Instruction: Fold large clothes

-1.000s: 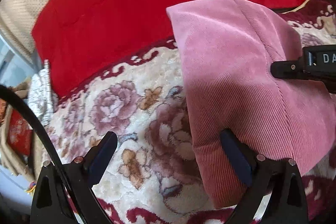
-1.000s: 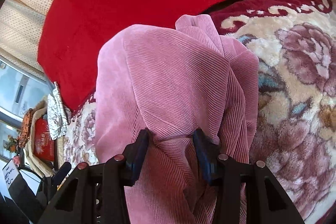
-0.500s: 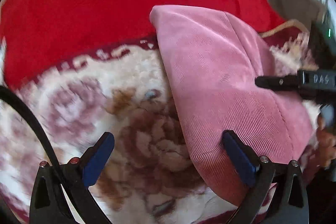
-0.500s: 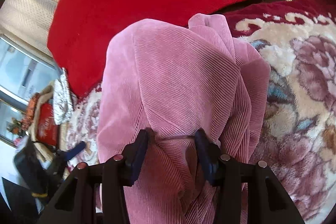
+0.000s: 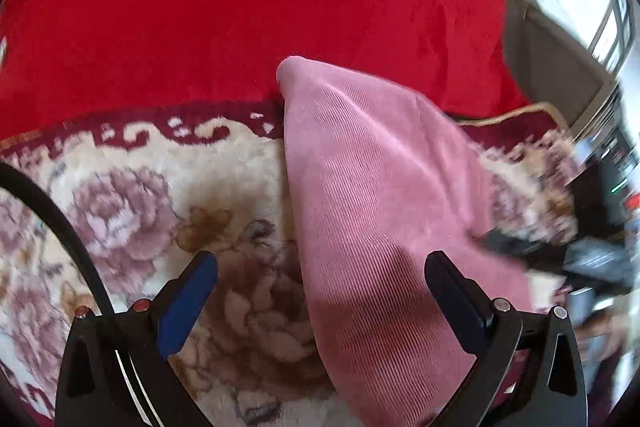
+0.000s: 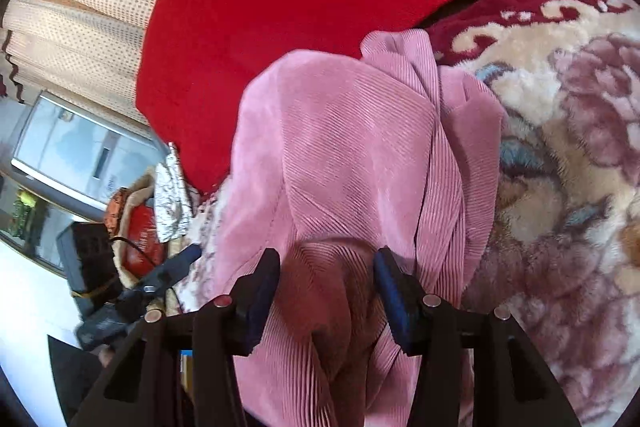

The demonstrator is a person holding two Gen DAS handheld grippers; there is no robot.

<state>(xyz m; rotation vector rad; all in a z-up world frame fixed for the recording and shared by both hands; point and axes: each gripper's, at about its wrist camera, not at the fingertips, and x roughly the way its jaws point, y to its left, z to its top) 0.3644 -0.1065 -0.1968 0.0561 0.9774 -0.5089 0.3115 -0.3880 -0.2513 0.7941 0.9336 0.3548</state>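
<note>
A pink corduroy garment (image 5: 372,195) lies folded in a thick bundle on a floral plush blanket (image 5: 140,195). My left gripper (image 5: 320,275) is open wide just above the bundle's near left edge, and its right finger (image 5: 452,291) hangs over the cloth without pinching it. In the right wrist view my right gripper (image 6: 326,267) is shut on a bunched fold at the near end of the pink garment (image 6: 340,147), with cloth filling the gap between the pads. Its blurred dark tip (image 5: 520,251) shows at the bundle's right side.
A red blanket (image 5: 240,7) covers the bed behind the garment. The floral blanket (image 6: 560,167) spreads out to the right. A dotted curtain (image 6: 80,7), a window and bedside clutter (image 6: 136,227) stand at the left. The left gripper's finger (image 6: 172,267) shows beside the bundle.
The left wrist view has swung to the right, so the pink bundle sits nearer the middle and a bright window shows at the right. The right gripper has kept its hold and shifted slightly.
</note>
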